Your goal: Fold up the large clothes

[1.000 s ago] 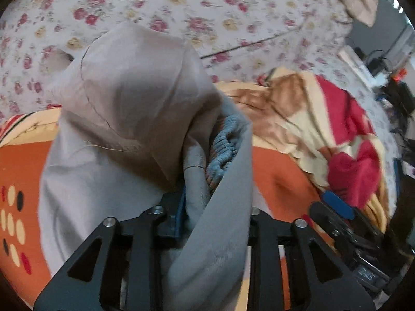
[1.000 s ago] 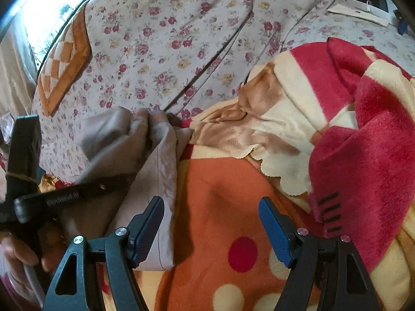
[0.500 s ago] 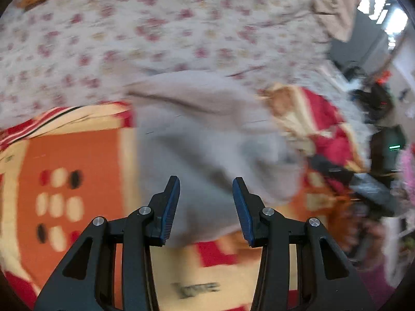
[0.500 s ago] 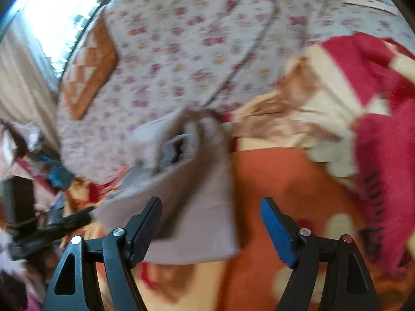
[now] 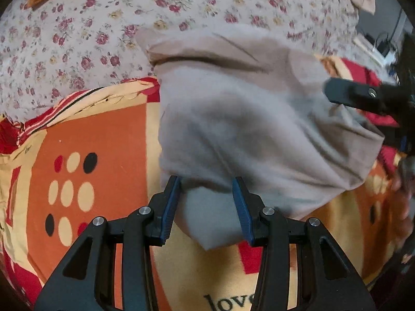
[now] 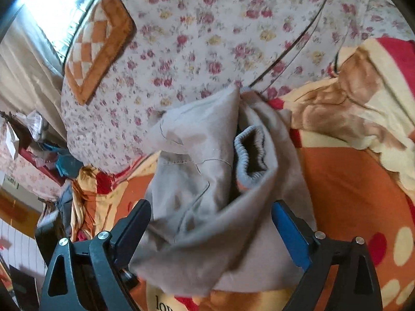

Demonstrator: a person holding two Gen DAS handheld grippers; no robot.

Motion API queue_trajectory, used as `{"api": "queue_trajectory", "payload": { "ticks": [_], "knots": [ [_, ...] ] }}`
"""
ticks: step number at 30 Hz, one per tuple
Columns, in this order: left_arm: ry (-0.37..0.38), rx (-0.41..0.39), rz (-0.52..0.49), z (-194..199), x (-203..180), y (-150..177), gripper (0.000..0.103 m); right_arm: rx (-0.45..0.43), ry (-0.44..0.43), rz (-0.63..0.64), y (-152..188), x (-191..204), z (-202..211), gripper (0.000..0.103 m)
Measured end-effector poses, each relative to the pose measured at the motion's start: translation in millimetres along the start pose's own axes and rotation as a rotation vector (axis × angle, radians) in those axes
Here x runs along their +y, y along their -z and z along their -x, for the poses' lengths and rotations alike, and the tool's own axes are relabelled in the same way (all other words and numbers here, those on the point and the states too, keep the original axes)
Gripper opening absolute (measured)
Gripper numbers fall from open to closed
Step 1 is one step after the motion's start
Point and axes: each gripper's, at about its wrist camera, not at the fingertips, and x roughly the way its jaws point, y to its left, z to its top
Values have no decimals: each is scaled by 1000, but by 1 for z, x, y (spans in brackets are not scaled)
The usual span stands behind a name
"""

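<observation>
A large grey-beige garment [image 5: 246,119] lies folded in a bundle on the orange patterned blanket [image 5: 103,140]. My left gripper [image 5: 206,189] is open, its blue-padded fingers either side of the garment's near corner, holding nothing. In the right wrist view the same garment [image 6: 207,181] shows a ribbed elastic cuff [image 6: 250,155] at its open end. My right gripper [image 6: 210,223] is open wide, straddling the garment's near edge. The right gripper's black finger [image 5: 358,96] also shows at the right of the left wrist view.
The bed is covered by a floral sheet [image 5: 103,26] beyond the blanket. A crumpled red and cream blanket [image 6: 376,83] lies to the right. An orange checked cushion [image 6: 98,41] sits at the far left, with room clutter past the bed's edge.
My left gripper has let go of the garment and opened, and the garment has dropped flat onto the blanket. My right gripper moved left over the garment.
</observation>
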Motion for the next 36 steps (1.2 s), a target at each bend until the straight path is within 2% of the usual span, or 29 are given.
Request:
{"api": "queue_trajectory", "payload": {
  "ticks": [1,2,4,5,7,8,12,14,16,18,20,21,24,27,28,30,31,32,33,34,36],
  "knots": [
    [0,-6,-1,0,1,2,42,22,9,21,2,1,-4,82],
    [8,-11,4,-1,3,4,42,39,12,58,6,4,-6,48],
    [24,-1,15,-2,8,6,42,12,44,100,15,4,-1,15],
    [33,4,14,-1,9,7,42,-6,32,127,22,3,7,11],
    [54,10,8,3,11,11,42,-26,-29,116,33,-6,25,9],
    [67,7,8,4,12,13,42,-46,-28,109,37,-11,31,8],
    [91,-2,4,8,7,15,42,-7,80,72,51,-42,12,6],
    [93,-14,-6,16,4,14,42,-8,73,61,54,-47,13,6],
    [116,-47,-7,28,5,9,42,-46,41,56,49,-44,25,7],
    [109,-74,2,33,8,3,42,-98,26,40,39,-37,41,24],
    [101,-85,13,32,10,-5,42,-166,68,60,24,-26,51,77],
    [95,-84,25,28,11,-9,42,-177,79,79,16,-22,51,83],
    [92,-63,51,15,14,-14,42,-131,107,103,-16,-13,29,83],
    [86,-41,55,4,11,-13,42,-57,114,54,-43,-19,-8,83],
    [80,-38,51,2,10,-11,42,-39,98,43,-49,-21,-16,83],
    [73,-35,36,1,6,-10,42,-31,52,53,-60,-20,-28,63],
    [74,-35,29,0,5,-10,42,-51,66,75,-63,-17,-27,33],
    [75,-33,23,-1,4,-9,42,-89,94,112,-65,-14,-22,14],
    [80,-30,21,-2,3,-8,42,-115,100,126,-66,-14,-17,13],
    [89,-27,20,-3,3,-6,42,-137,105,133,-66,-16,-12,6],
    [104,-29,17,-7,1,-2,45,-166,174,127,-66,-29,-12,2]
  ]
}}
